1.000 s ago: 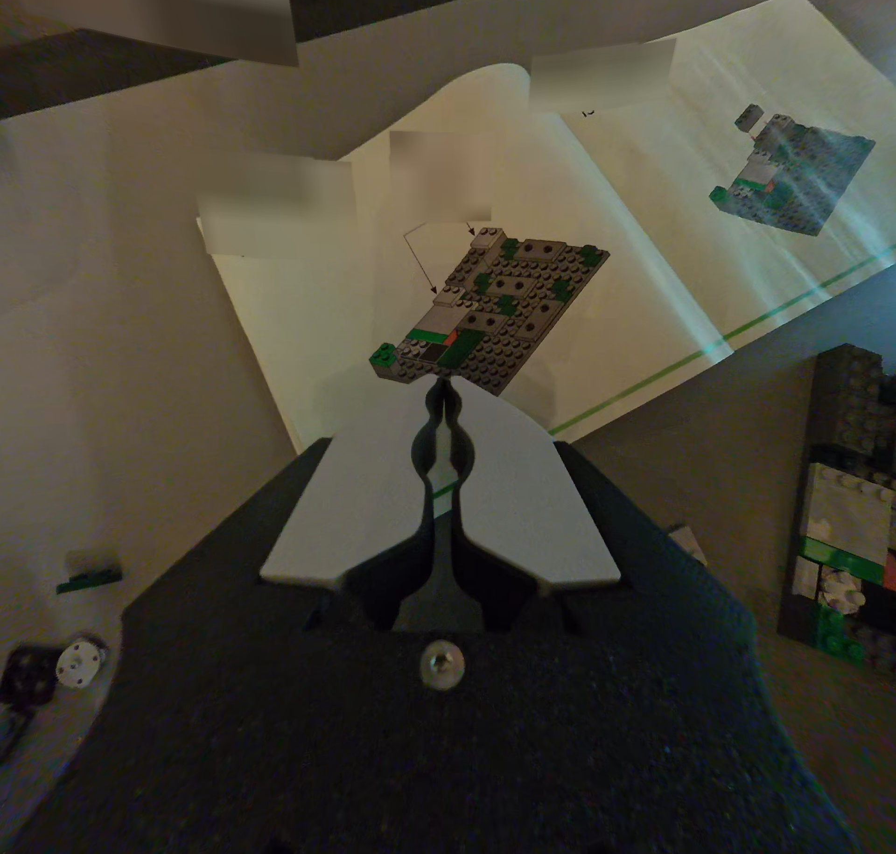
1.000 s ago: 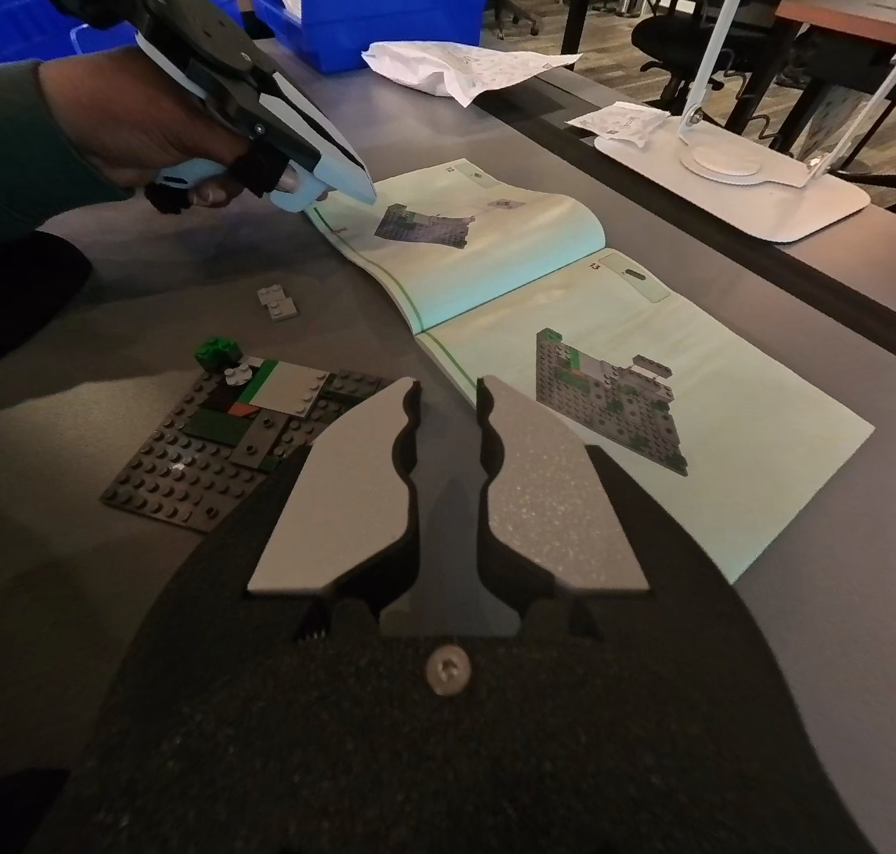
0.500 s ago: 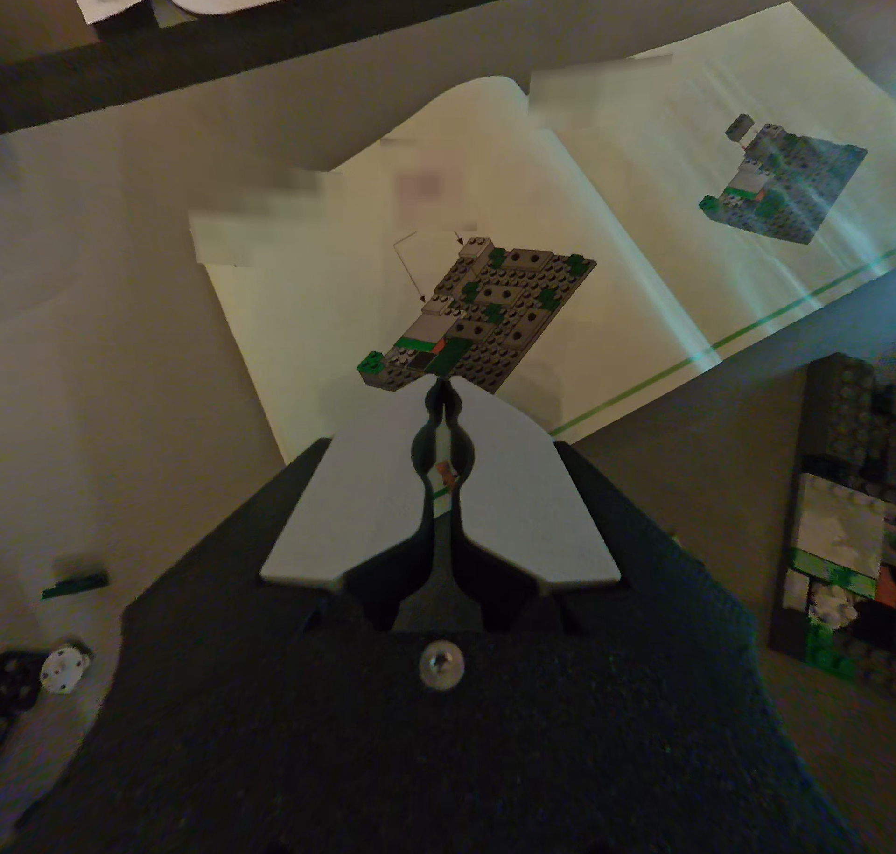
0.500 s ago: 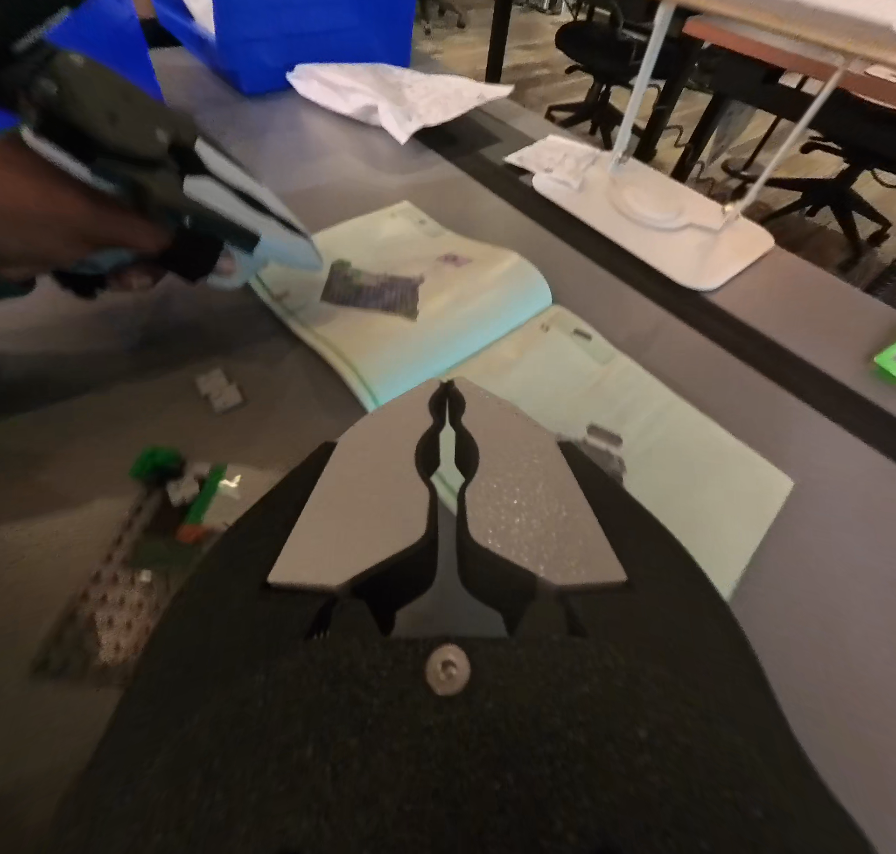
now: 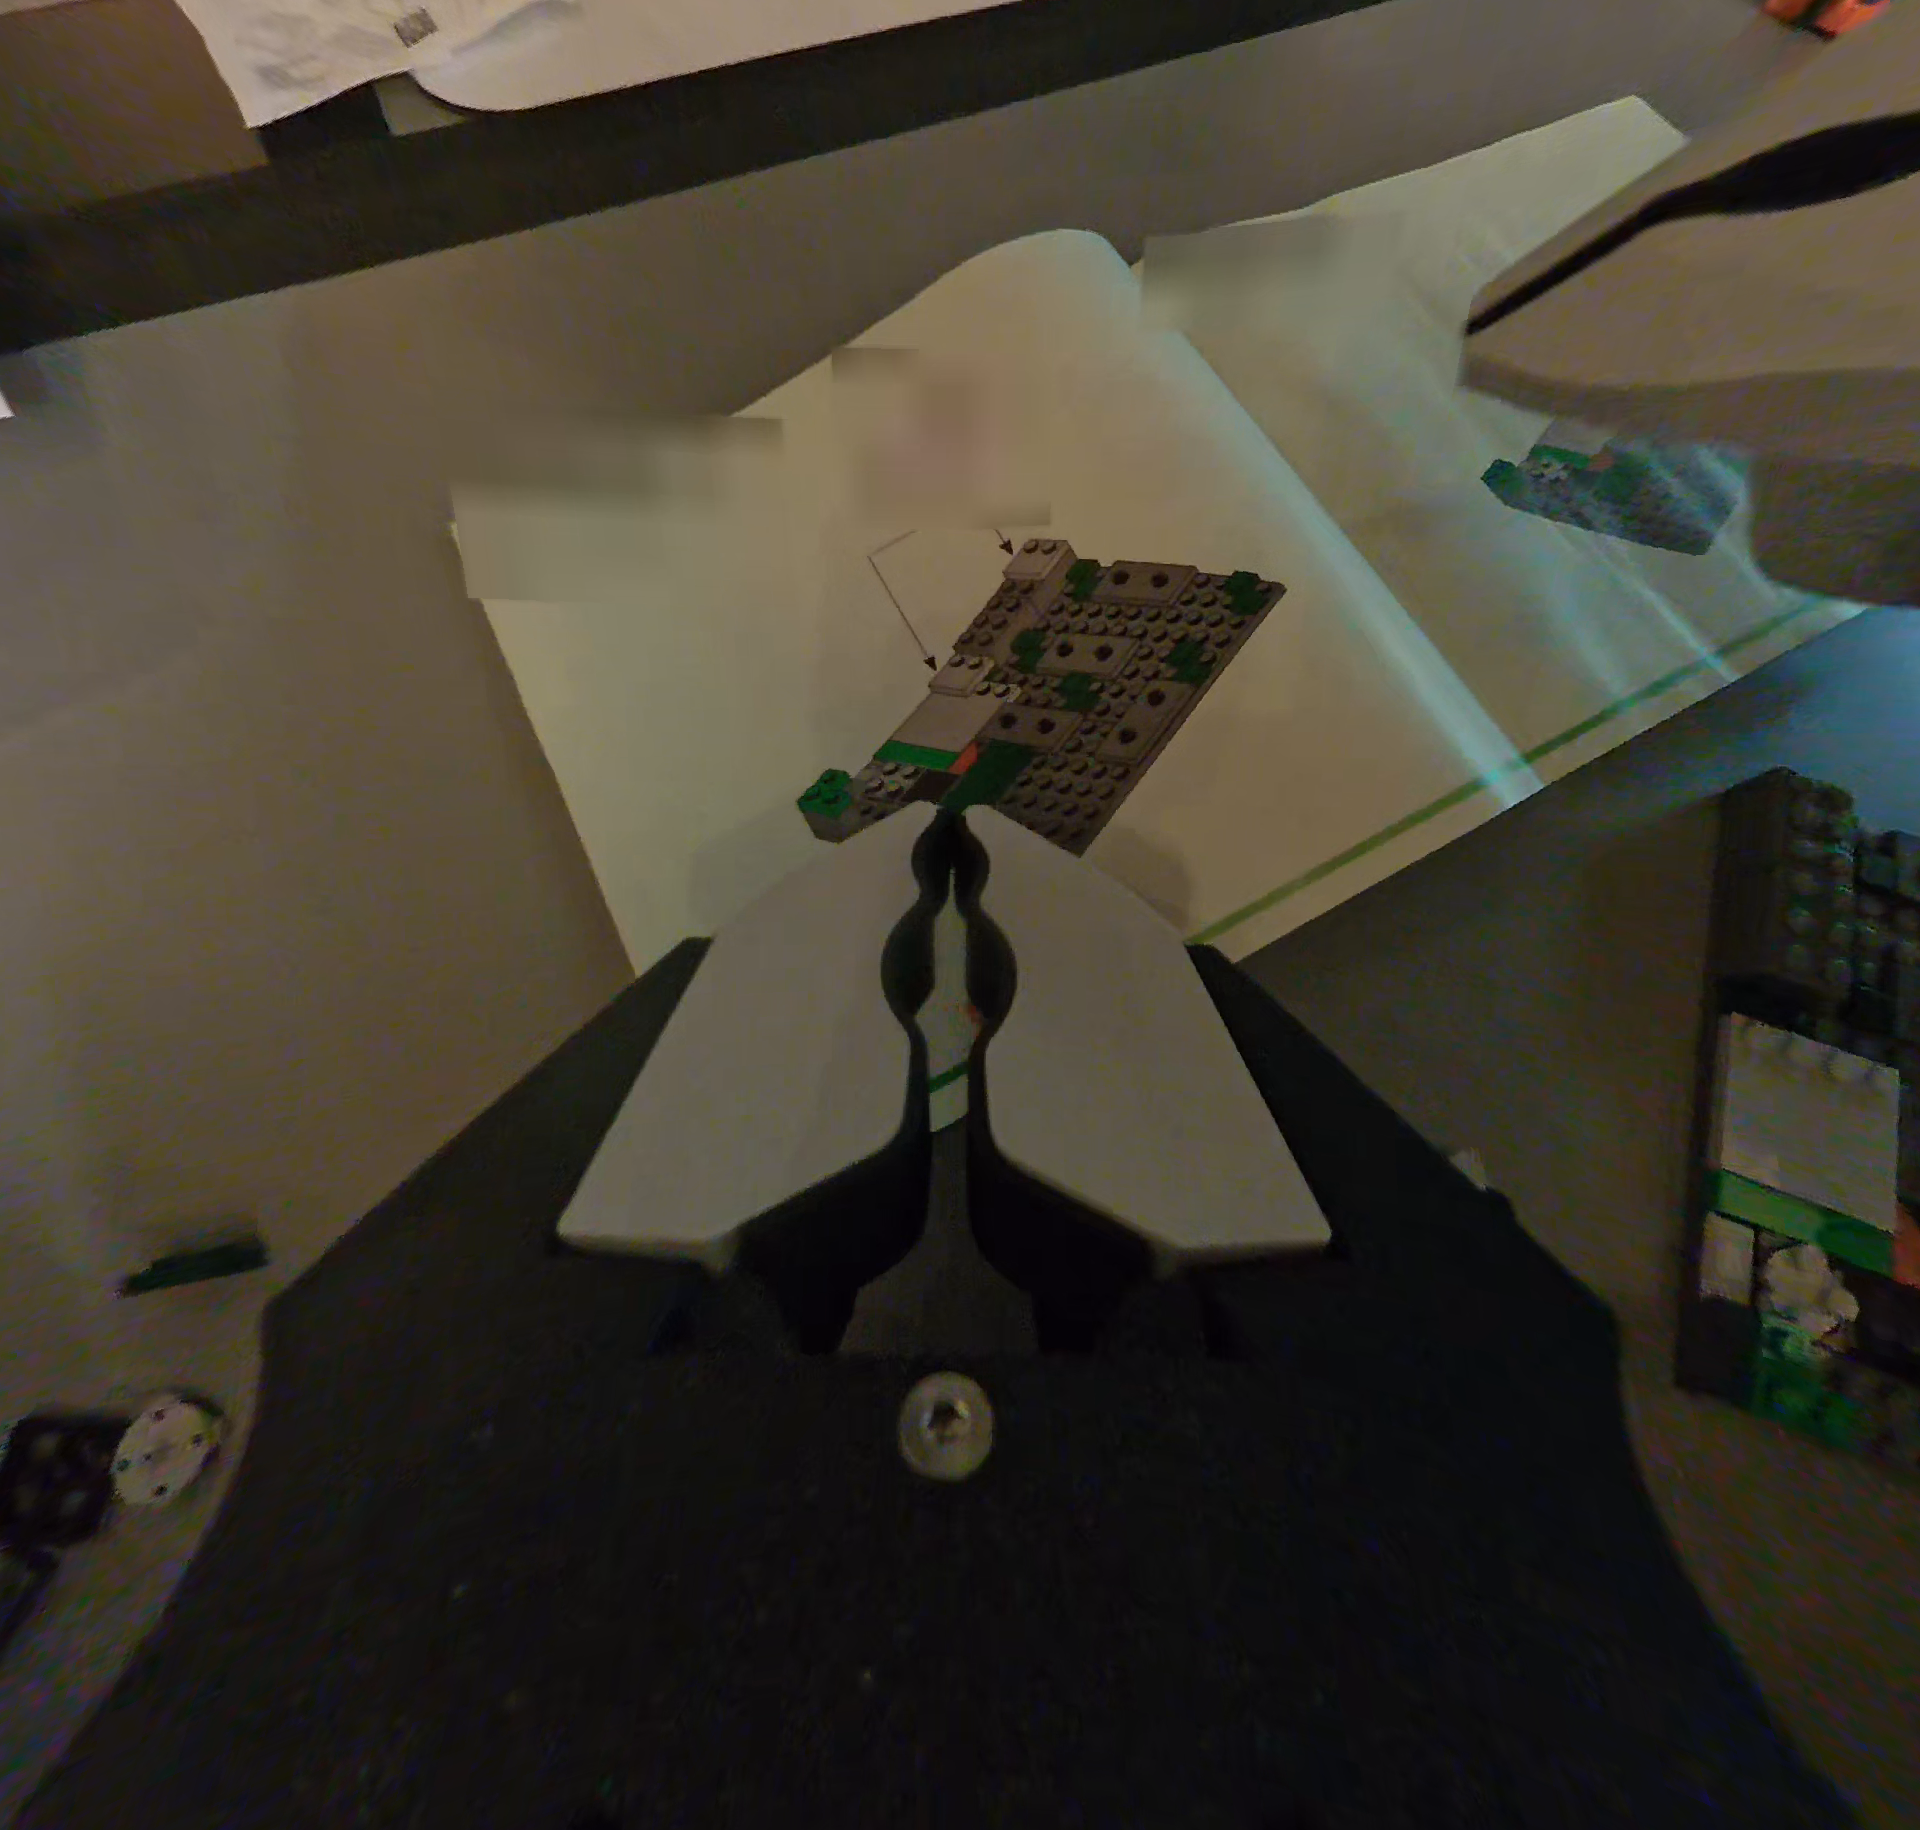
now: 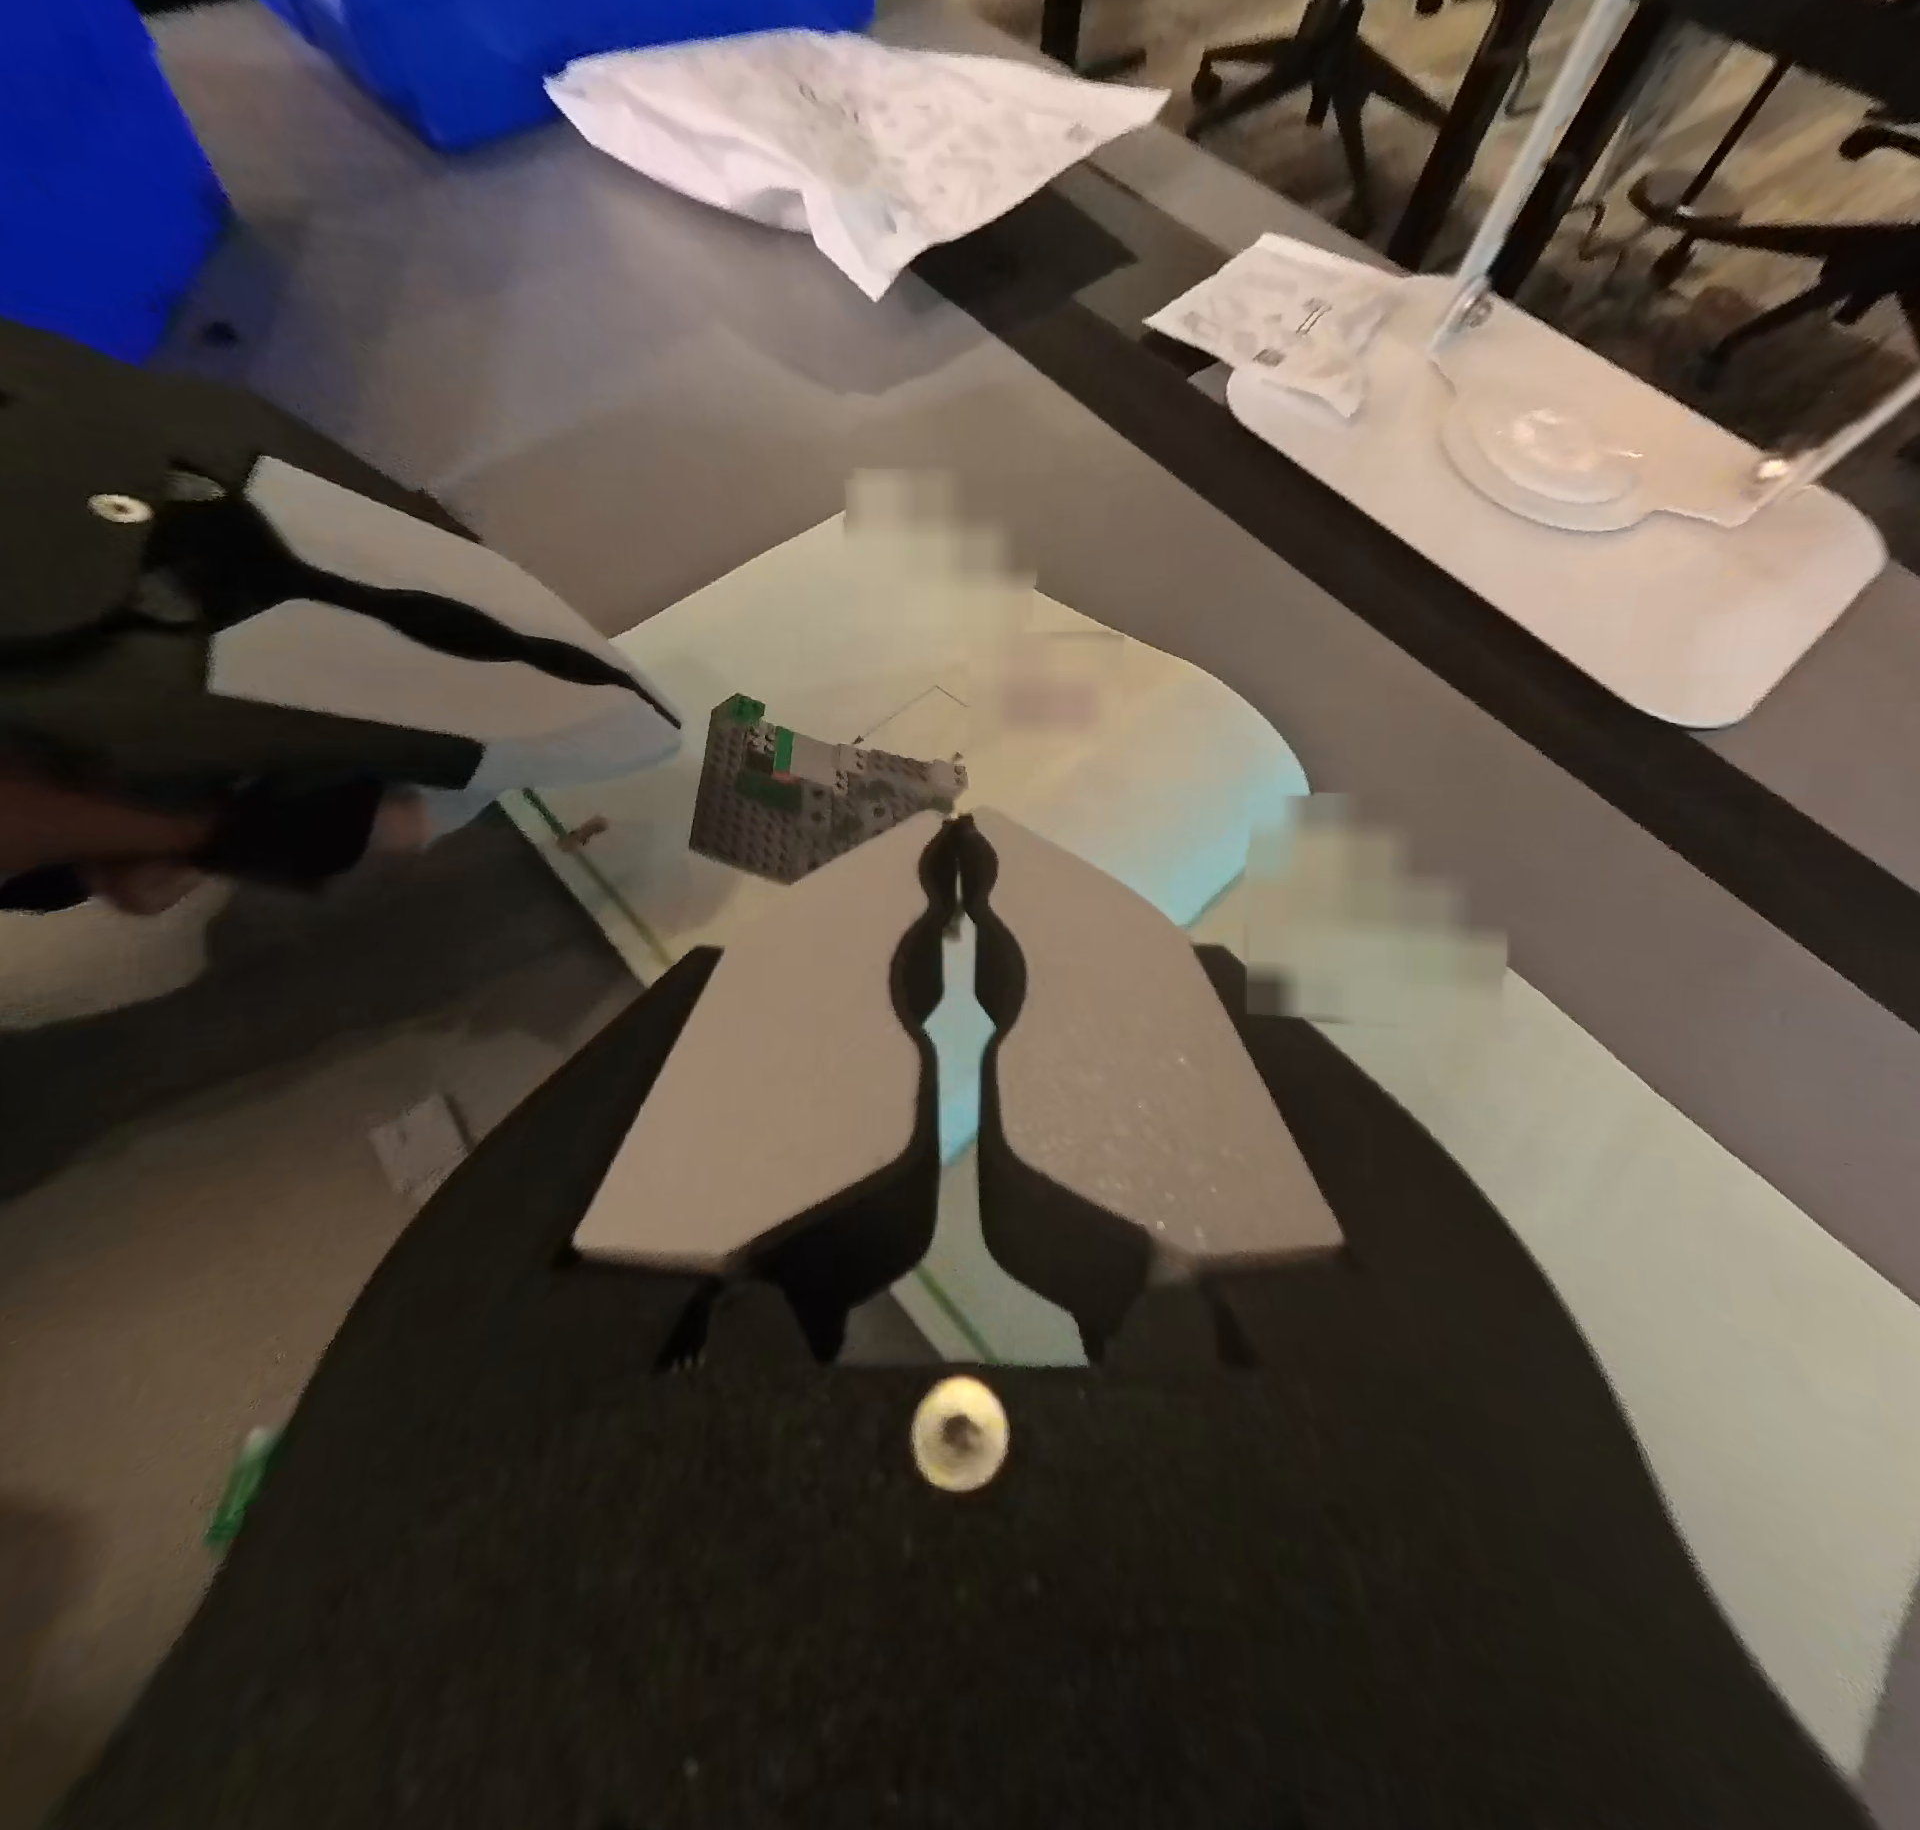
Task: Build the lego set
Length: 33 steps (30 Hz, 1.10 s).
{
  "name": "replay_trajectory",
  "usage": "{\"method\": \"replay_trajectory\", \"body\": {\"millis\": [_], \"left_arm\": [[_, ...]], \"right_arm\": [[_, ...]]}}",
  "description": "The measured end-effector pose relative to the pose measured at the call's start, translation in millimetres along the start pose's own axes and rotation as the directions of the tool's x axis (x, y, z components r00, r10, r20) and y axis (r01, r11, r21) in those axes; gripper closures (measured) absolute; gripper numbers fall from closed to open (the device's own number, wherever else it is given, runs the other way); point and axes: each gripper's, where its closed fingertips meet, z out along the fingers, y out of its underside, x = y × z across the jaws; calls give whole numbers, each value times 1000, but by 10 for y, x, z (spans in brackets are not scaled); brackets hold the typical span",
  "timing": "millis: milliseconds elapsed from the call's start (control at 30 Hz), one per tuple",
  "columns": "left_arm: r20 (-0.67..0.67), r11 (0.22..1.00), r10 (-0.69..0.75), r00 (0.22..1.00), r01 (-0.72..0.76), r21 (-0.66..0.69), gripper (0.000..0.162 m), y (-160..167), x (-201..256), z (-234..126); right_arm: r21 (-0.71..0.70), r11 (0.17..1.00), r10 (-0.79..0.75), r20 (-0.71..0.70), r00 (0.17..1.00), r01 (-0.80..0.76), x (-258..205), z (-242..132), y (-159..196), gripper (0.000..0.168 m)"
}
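**Both tongs over the booklet, checking the step**

In the last second my right gripper (image 6: 958, 820) has swung off the build and closed up, and now hangs over the open pale-green instruction booklet (image 5: 727, 741). My left gripper (image 5: 951, 816) has barely shifted; its tips meet, empty, at the booklet's near edge, just below the printed picture of the grey studded plate (image 5: 1049, 700). The right one's tips also meet on nothing.

The half-built dark grey lego baseplate with white and green tiles (image 5: 1808, 1105) lies on the grey table just right of the booklet, untouched.

To do this well, I judge I should match the two arrowed light-grey pieces against the build before picking anything.

Beyond the booklet lies a crumpled white printed sheet (image 6: 862, 128); writing there and on the page is blurred.
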Motion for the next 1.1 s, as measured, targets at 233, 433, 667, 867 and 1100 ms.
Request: {"method": "replay_trajectory", "body": {"millis": [233,433,667,867,1100], "left_arm": [[10,1000,-21,1000,21,8,162,15,-121,-32],[31,1000,-7,999,7,3,162,36,-182,-27],[35,1000,8,999,-8,-7,162,64,-185,-10],[32,1000,17,999,-16,-8,162,70,-175,-11],[32,1000,24,999,-24,-9,162,76,-174,-14]], "right_arm": [[-79,997,5,-2,1000,-5,-125,310,67,168],[-122,992,19,-20,1000,-22,-147,411,140,168],[-213,977,-28,-35,999,20,-184,365,310,168],[-287,957,-55,-53,997,38,-161,256,440,168],[-291,955,-84,-72,994,59,-172,192,437,168]]}}
